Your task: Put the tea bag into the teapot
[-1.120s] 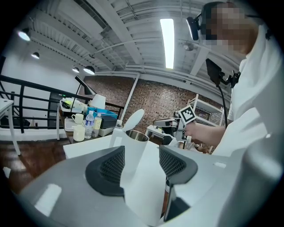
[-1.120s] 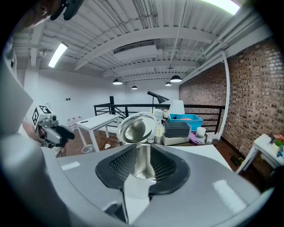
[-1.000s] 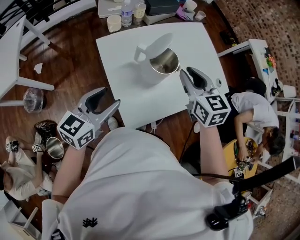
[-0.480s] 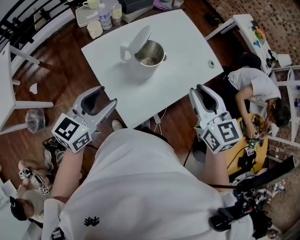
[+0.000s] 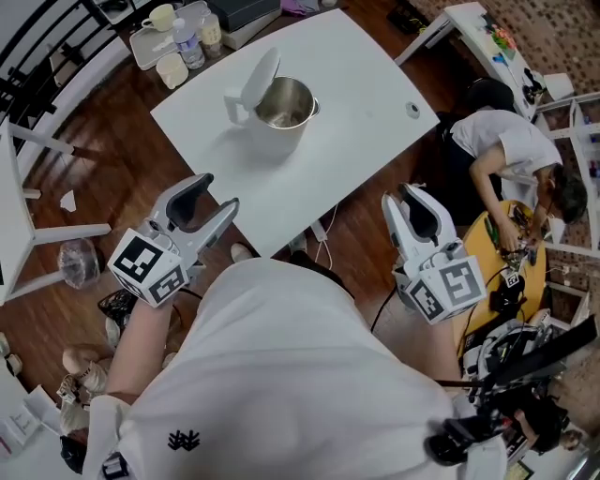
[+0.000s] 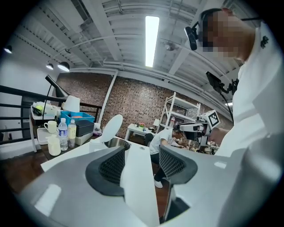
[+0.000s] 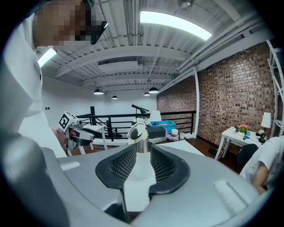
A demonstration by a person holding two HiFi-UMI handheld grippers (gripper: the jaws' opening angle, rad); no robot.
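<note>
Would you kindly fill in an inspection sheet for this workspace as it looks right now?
Surface: white table, mostly bare.
Job's things: teapot stands on the table, lid flipped up; no tea bag seen.
Clutter: small round object near the table's right edge; tray with cups and bottles beyond the far corner.
Grippers: left gripper open wide, empty; right gripper narrowly open, empty; both short of the table.
Cables: white cable on the floor under the near edge.
Surroundings: wooden floor; person bent over a yellow table at right.
</note>
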